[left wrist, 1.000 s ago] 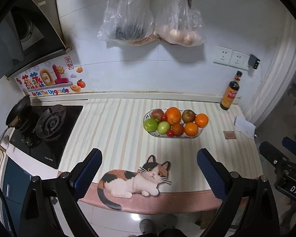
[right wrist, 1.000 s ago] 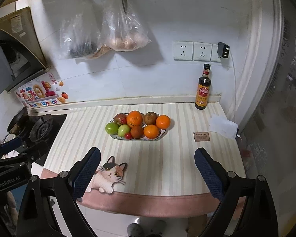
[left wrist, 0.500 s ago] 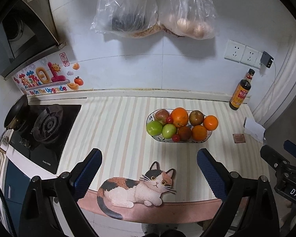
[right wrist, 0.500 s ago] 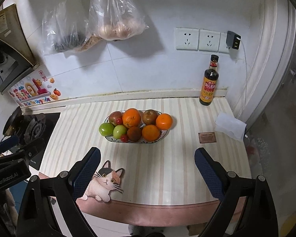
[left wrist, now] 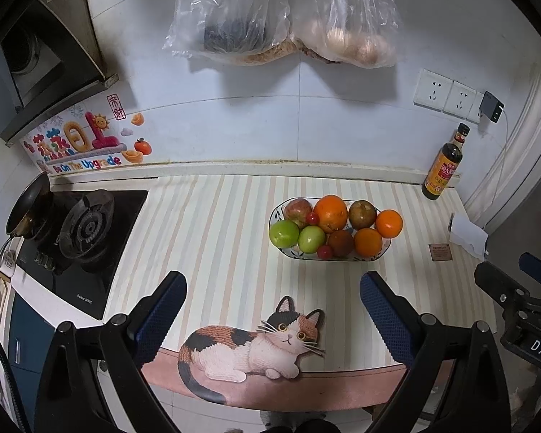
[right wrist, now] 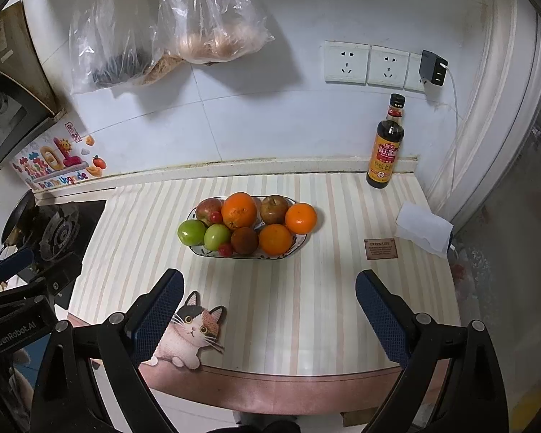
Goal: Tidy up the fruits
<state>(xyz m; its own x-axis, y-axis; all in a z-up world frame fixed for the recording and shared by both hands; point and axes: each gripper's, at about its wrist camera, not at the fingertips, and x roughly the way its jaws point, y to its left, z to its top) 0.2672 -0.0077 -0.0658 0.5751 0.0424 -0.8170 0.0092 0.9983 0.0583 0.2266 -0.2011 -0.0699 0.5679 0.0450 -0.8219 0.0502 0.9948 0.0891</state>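
All the fruit is seen gathered in one oval dish (right wrist: 198, 250) at the centre of the frame, on the striped worktop (right wrist: 306, 288): two green apples (right wrist: 191, 232) at its left end, three oranges (right wrist: 239, 210) toward the middle and right, brownish fruits and small red ones between them. No fruit is seen loose on the worktop. The left gripper (left wrist: 270, 310) and the right gripper (right wrist: 267, 301) are held short of the dish, at the bottom of their frames, each with jaws spread wide and nothing between them. Such a scene would fit fruit gathered for sorting or fruit already put in order. Should any piece be lifted, a top one is judged safest, since round neighbours could roll out.
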